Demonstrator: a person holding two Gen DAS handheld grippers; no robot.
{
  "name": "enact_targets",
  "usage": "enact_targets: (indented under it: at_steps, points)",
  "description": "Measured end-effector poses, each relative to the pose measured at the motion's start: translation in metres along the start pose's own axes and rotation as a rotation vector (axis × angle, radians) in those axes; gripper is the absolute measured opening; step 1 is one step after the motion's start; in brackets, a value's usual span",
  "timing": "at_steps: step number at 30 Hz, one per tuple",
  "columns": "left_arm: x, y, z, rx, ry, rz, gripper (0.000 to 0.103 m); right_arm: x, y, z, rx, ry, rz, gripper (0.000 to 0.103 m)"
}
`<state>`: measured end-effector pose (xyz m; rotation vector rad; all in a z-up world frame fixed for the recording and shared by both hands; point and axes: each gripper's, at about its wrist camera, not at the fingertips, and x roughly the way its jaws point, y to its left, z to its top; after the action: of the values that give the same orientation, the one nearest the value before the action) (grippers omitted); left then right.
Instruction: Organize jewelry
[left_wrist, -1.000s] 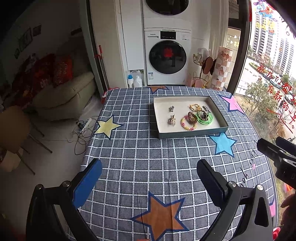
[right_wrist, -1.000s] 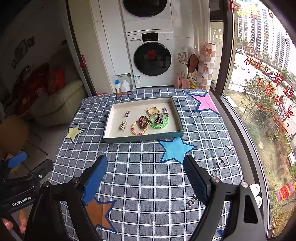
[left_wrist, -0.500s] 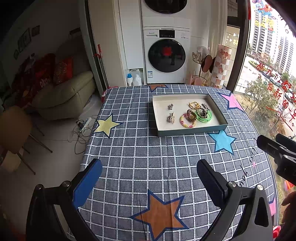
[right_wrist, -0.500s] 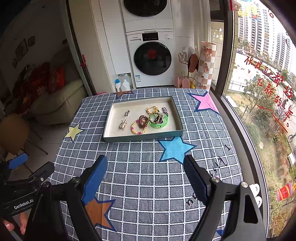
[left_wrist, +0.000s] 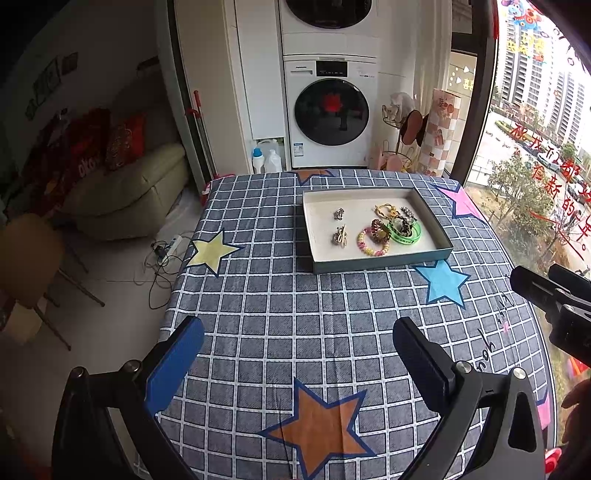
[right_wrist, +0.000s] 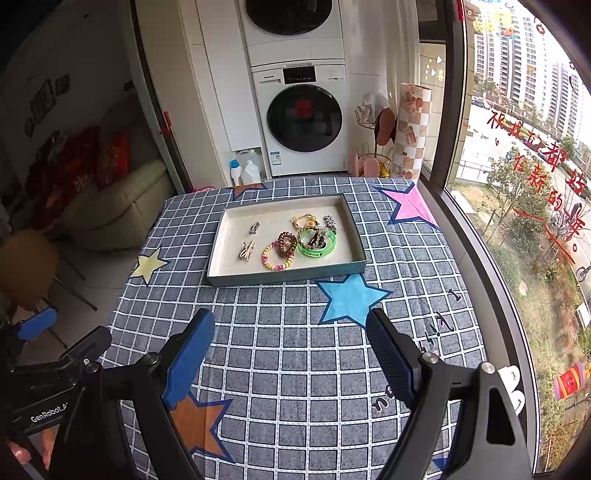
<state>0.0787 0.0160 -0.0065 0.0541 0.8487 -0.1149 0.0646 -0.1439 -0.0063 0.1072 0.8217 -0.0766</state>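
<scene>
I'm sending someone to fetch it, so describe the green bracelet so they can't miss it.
On the checked tablecloth sits a shallow grey tray. The green bracelet lies at its right, window-side end, a smooth bright green band, unlike the beaded pink and yellow one beside it.

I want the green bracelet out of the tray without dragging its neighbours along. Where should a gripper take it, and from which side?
Probably the near-right arc of the green bracelet, from above. It lies flat in the tray, so only its thin band offers a pinch: one finger inside the ring, one outside. That arc looks bare; dark pieces lie inside the ring, and the brown coil sits at its left.
</scene>
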Motion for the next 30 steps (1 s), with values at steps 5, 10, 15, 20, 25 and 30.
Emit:
enact_targets:
  at_steps: [5,10,15,20,25,30]
  points:
    - [-0.0001,0.0004,0.0002,0.001,-0.001,0.001,0.103,0.0,0.0002,-0.0003,0.0,0.0,0.001,0.086]
    - [-0.0002,0.0001,0.0,0.001,-0.001,0.001,0.103,0.0,0.0002,-0.0002,0.001,0.0,0.001,0.086]
    - [0.0001,0.0014,0.0002,-0.004,0.002,-0.001,0.103,0.0001,-0.0003,-0.0001,0.0,0.001,0.001,0.086]
    - [0.0009,0.0049,0.0003,-0.01,0.006,0.0,0.103,0.0,-0.0001,-0.0002,0.001,0.003,0.002,0.086]
    - [0.0023,0.0072,0.001,-0.02,0.013,-0.007,0.103,0.0002,0.0012,-0.0017,0.0,0.004,0.004,0.086]
    - [0.0024,0.0084,0.0012,-0.019,0.012,-0.009,0.103,0.0005,0.0031,-0.0042,-0.001,0.007,0.008,0.086]
